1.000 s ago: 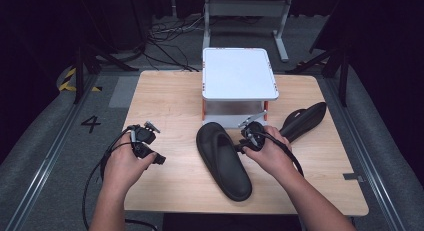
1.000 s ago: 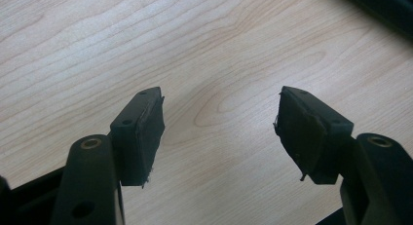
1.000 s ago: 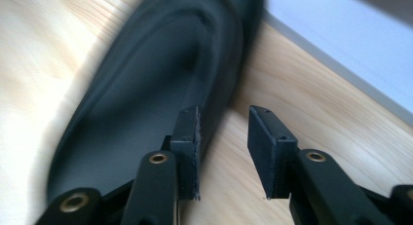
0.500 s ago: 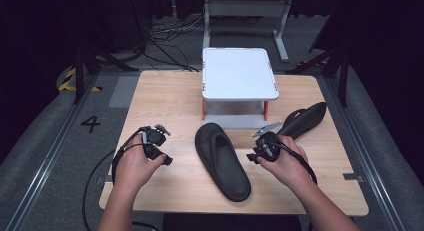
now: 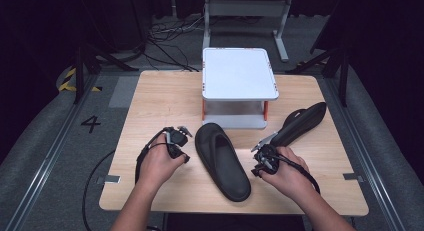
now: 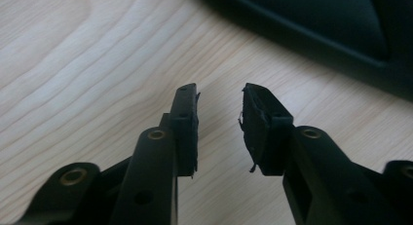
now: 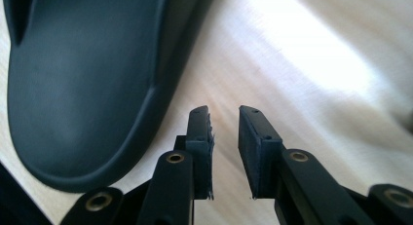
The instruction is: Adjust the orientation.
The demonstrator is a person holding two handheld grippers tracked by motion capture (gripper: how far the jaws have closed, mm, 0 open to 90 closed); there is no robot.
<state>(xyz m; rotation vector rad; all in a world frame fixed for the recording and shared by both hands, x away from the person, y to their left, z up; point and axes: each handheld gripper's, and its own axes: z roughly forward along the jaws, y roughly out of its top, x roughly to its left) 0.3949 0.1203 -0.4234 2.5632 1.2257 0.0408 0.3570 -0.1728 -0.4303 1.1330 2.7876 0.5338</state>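
Both of your hands have drawn back toward your edge of the table (image 5: 150,96) since a second ago, and both pairs of tongs have just been closing with nothing between them. Your left tongs (image 5: 182,130) have shifted right and now sit just left of the black slipper (image 5: 222,161) that lies flat in the middle of the table, sole down, its toe end toward the white stand (image 5: 239,73). In the left gripper view those tongs (image 6: 220,96) show a narrow gap over bare wood, the slipper's edge (image 6: 311,35) just beyond the tips. Your right tongs (image 5: 260,148) have let go of the slipper's rim and pulled away to its right; they now lie between that slipper and the second black slipper (image 5: 302,122), which rests tilted on its side near the table's right edge. In the right gripper view the tongs (image 7: 224,110) are narrow and empty, with the flat slipper (image 7: 83,88) just beside the left pad, not touching.
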